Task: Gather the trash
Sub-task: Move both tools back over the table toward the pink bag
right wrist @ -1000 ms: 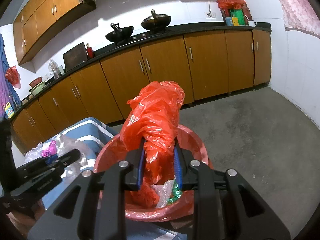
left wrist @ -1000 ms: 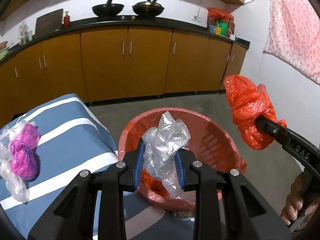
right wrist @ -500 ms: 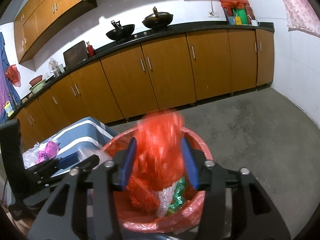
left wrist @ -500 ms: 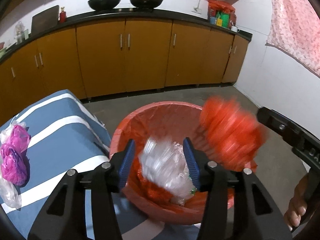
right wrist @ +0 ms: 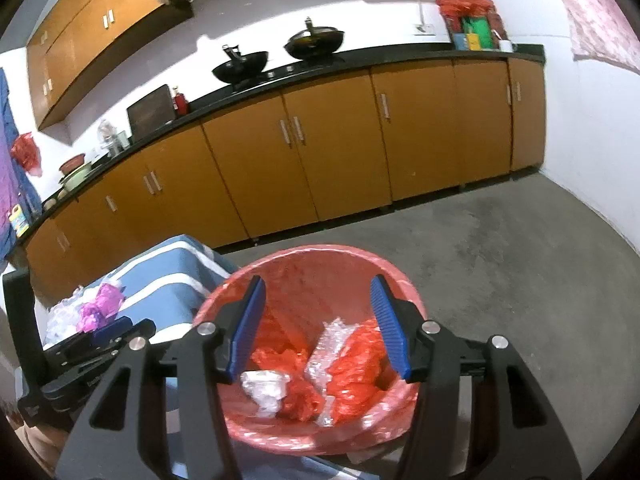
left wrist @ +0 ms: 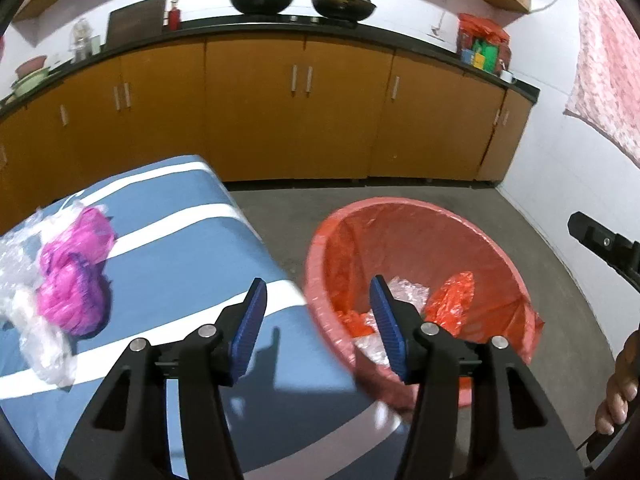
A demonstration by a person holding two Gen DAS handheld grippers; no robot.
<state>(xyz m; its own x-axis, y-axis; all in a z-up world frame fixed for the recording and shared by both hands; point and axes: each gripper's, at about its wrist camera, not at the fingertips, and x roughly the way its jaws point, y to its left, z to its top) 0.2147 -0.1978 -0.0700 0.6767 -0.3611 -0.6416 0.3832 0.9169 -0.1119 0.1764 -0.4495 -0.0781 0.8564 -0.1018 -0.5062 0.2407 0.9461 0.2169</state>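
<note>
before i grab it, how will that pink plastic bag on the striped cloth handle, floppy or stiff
Probably floppy: the pink plastic bag is a crumpled wad of thin film, so it should squash between the tongs. Likely very light, with no visible solid contents. It lies against clear plastic wrap on the striped cloth, so that might drag along.

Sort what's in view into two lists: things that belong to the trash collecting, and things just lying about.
Belongs to the job:
- round red plastic-lined bin
- crumpled red plastic bag and clear plastic wrap in it
- crumpled magenta plastic bag and clear plastic film on the blue-and-white striped surface

Just lying about:
- two black woks
- small red bottle
- pink patterned cloth
</note>
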